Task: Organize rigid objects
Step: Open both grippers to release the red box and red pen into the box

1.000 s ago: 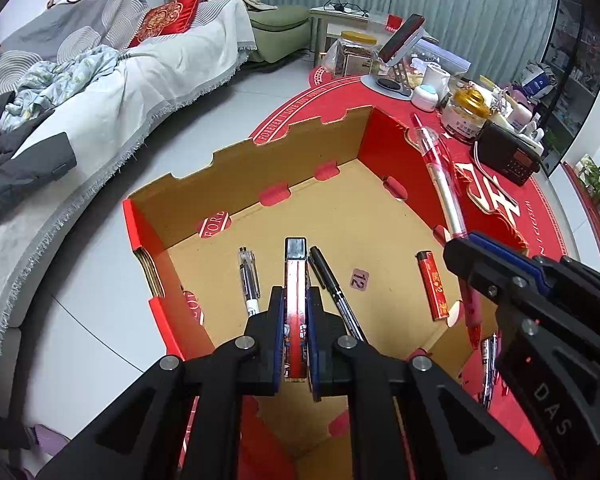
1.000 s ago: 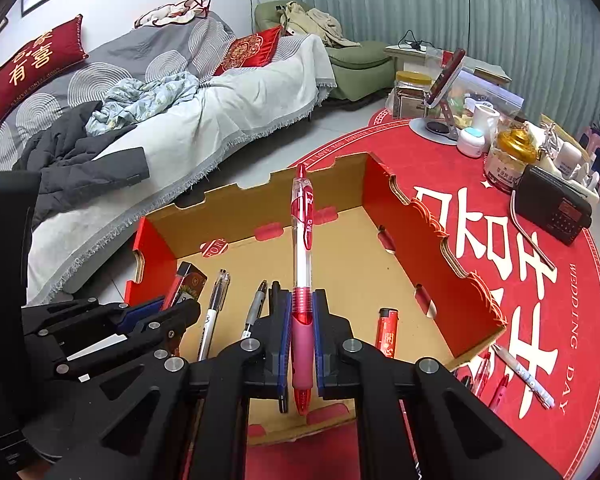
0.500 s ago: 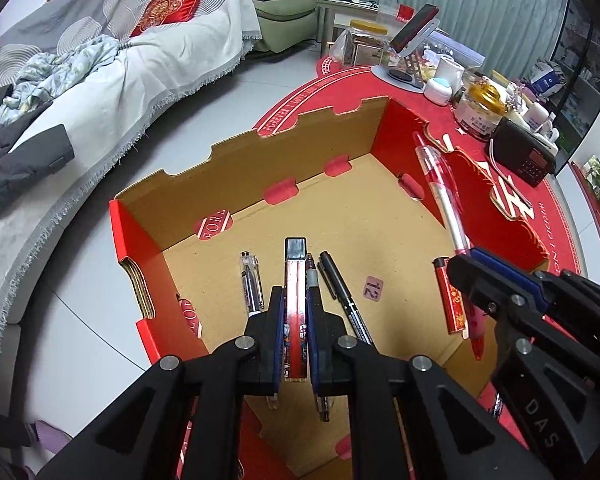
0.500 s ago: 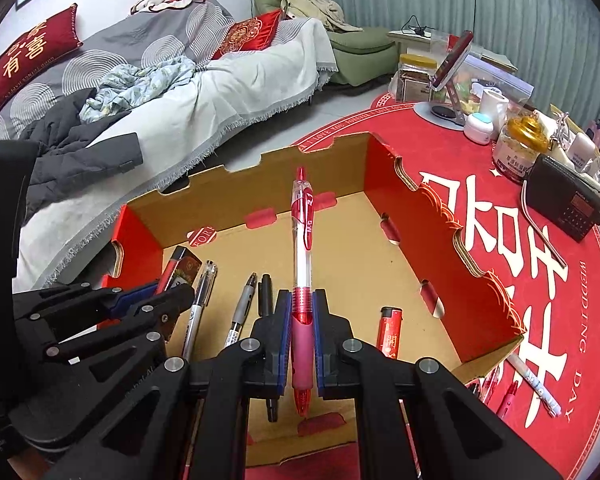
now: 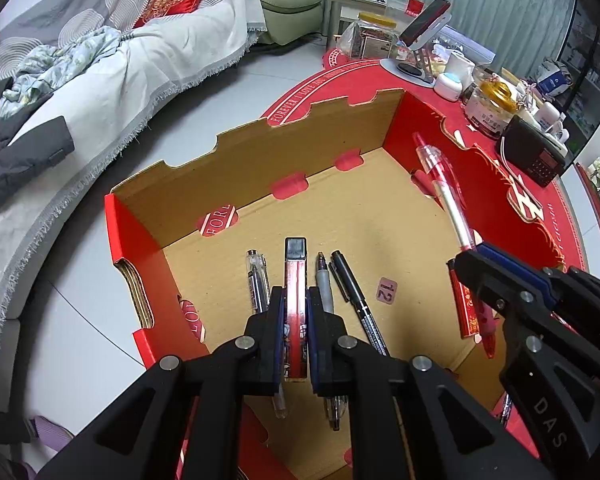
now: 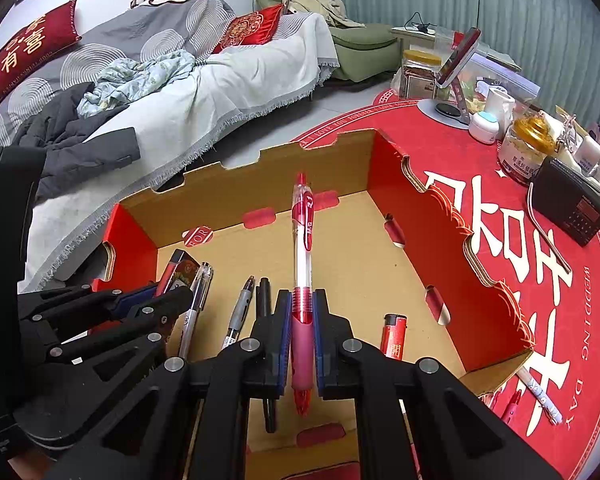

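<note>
Right gripper (image 6: pixel 302 344) clamps a light, stiff red gel pen (image 6: pixel 303 264) at its rubber grip; left gripper (image 5: pixel 296 320) pinches a slim, rigid red lighter (image 5: pixel 295 292).

Your left hand-held gripper (image 5: pixel 295 312) is matt black plastic with blue pads and bright metal screw heads, and it clamps a glossy red lighter (image 5: pixel 295 280) with a dark shiny cap. Your right hand-held gripper (image 6: pixel 302 326) has the same finish and pinches a red pen (image 6: pixel 302 240) with a clear, glossy plastic barrel and a softer-looking pink grip. The box (image 5: pixel 332 128) is corrugated cardboard: raw brown and matt inside, smooth red print outside. The surface (image 6: pixel 500 208) wears a matt red cover. The sofa throw (image 6: pixel 240 80) is woven cloth, fringed at its edge.
</note>
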A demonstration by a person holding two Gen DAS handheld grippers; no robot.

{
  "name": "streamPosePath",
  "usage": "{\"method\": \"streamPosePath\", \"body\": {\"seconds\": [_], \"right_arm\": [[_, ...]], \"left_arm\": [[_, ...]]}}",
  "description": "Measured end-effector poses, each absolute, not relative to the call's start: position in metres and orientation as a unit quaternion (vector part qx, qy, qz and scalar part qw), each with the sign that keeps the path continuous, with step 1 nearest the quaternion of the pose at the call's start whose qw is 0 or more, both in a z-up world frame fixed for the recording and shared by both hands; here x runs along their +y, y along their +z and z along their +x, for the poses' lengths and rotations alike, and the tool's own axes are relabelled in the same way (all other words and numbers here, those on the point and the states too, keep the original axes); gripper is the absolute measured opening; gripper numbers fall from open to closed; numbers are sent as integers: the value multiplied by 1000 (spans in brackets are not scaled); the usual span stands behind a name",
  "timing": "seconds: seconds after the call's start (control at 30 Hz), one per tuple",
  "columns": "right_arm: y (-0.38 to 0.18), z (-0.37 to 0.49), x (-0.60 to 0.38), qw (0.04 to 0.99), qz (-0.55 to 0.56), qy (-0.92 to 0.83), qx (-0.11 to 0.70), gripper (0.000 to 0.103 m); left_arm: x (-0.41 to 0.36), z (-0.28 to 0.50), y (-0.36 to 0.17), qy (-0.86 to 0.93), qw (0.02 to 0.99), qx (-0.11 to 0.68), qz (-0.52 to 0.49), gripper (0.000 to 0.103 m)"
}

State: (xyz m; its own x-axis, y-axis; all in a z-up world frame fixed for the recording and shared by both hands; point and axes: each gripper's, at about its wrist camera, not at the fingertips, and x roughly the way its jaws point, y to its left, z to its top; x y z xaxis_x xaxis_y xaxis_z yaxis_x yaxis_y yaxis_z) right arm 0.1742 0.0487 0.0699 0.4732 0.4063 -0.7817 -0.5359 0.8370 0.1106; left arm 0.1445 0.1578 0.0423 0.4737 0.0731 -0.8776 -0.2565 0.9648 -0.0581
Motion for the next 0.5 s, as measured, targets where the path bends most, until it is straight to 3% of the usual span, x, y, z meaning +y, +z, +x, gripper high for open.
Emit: {"method": "streamPosePath", "body": {"seconds": [0.2,0.23,0.27,0.37,0.5], "right_arm": [[65,181,52,848,-75,278,444,11],[63,183,52,845,-70,281,451,11],[62,184,51,843,-66,281,454,11],[62,185,47,847,-64,272,452,11],[70,182,35,856,-51,264,441,11]], "left_arm": [[156,149,37,92,848,515,-87,11],[156,150,36,96,846,518,-86,13],[157,151,34,94,842,524,-88,27],[156,149,35,101,846,517,-82,48],[157,145,38,94,849,512,-95,49]]}}
